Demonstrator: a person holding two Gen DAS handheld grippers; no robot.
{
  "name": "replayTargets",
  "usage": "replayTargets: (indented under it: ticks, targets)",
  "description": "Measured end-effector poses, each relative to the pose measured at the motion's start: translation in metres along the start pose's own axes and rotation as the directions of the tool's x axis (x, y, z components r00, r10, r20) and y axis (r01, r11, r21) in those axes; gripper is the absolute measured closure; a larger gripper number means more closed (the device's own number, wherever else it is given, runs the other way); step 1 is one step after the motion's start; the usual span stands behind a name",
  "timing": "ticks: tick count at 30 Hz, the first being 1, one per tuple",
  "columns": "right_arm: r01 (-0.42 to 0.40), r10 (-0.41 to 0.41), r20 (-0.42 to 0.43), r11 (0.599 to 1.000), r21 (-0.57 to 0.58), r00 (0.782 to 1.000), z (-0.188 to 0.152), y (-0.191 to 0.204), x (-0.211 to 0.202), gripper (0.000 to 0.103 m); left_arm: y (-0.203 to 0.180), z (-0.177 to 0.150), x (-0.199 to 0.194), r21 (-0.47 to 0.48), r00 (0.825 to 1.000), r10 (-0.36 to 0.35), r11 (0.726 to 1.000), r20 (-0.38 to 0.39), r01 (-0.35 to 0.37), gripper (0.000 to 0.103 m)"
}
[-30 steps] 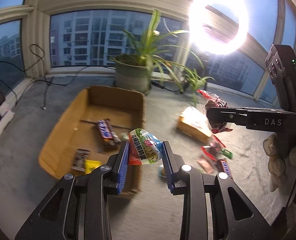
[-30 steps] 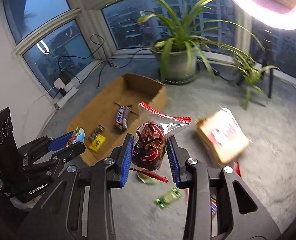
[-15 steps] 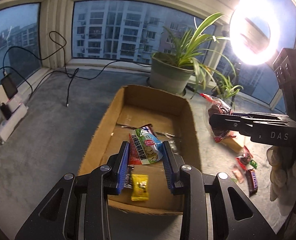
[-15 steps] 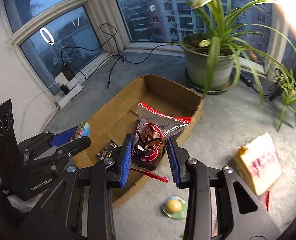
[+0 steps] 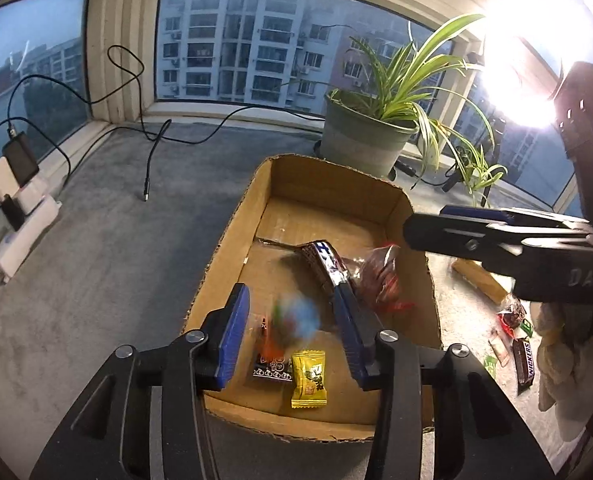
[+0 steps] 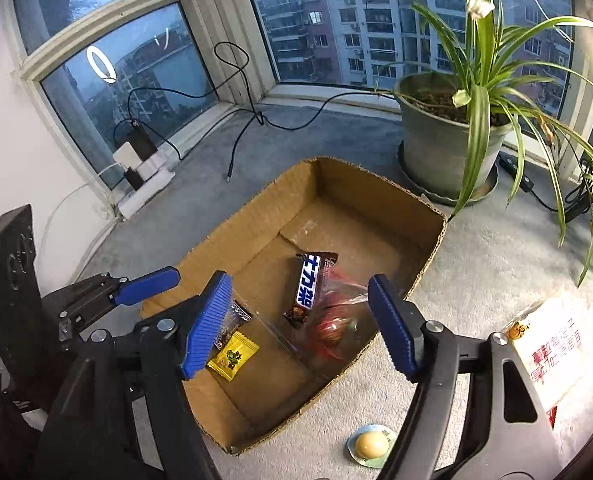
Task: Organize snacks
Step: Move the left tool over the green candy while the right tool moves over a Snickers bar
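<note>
Both the left gripper (image 5: 292, 320) and the right gripper (image 6: 300, 322) have just been opening, jaws apart over the cardboard box (image 6: 424, 256); the falling blurred packet (image 5: 296, 320) may bounce out.

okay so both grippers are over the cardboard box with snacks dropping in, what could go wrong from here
1. The red clear-bag snack lies close to the cardboard box wall nearest the right gripper, whose jaws have just been opening; a low retreat might snag it.
2. The blurred packet between the left gripper jaws, also just opening, looks mid-fall and may bounce.
3. The grippers hover close together; withdrawing could knock them.
</note>
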State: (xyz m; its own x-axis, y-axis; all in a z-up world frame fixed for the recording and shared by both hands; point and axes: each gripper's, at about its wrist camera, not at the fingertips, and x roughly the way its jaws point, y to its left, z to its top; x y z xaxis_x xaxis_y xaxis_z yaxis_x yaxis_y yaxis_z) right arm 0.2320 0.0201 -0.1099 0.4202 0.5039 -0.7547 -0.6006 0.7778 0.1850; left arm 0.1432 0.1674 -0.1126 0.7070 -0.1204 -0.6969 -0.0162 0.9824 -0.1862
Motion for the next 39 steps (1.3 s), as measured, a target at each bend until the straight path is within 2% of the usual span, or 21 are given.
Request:
replayTargets:
  ticks: [8, 19, 24, 31, 39]
  targets:
    - [0.014, -0.015, 0.021, 1.000, 0.026, 1.000, -0.004, -0.017, -0.024, 0.030, -0.007, 0.000, -0.009, 0.007, 1.000, 0.002, 1.000, 0.021, -0.002, 0.057]
    - [0.063, -0.069, 0.053, 0.993, 0.096, 0.996, -0.035, -0.072, -0.091, 0.029, -0.048, -0.010, -0.027, 0.037, 0.997, -0.062, 0.997, 0.045, 0.060, 0.057]
    - [0.101, -0.108, 0.043, 0.986, 0.134, 0.993, -0.061, -0.103, -0.122, 0.029, -0.075, -0.020, -0.031, 0.055, 0.995, -0.101, 0.994, 0.027, 0.099, 0.057]
    - [0.169, -0.167, -0.030, 0.965, 0.200, 0.986, -0.106, -0.145, -0.144, 0.029, -0.116, -0.040, -0.026, 0.098, 0.988, -0.153, 0.983, -0.019, 0.155, 0.057]
    - [0.175, -0.154, -0.095, 0.942, 0.287, 0.983, -0.160, -0.162, -0.147, 0.029, -0.161, -0.061, -0.004, 0.163, 0.973, -0.206, 0.962, -0.102, 0.221, 0.057]
